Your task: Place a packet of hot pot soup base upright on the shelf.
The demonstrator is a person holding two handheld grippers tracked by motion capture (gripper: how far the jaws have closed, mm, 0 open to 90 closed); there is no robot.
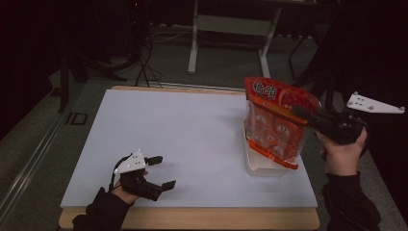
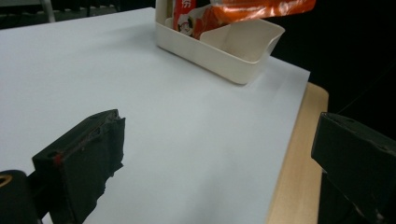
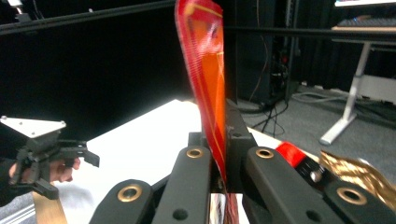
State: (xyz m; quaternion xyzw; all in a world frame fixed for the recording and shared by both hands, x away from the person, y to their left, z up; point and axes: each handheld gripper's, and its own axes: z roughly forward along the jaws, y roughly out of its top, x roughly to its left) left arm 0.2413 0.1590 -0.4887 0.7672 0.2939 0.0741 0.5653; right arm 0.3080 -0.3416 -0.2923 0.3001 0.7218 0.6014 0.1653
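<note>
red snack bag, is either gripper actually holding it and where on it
Yes. The right gripper is shut on the red snack bag, pinching its upper side edge above the white bin. The left gripper is open and holds nothing.

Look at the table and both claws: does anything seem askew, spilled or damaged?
Nothing is spilled or torn. The red snack bag hangs tilted over the white tray, pinched at its top edge by the right claw. The left claw is open, holding nothing.
</note>
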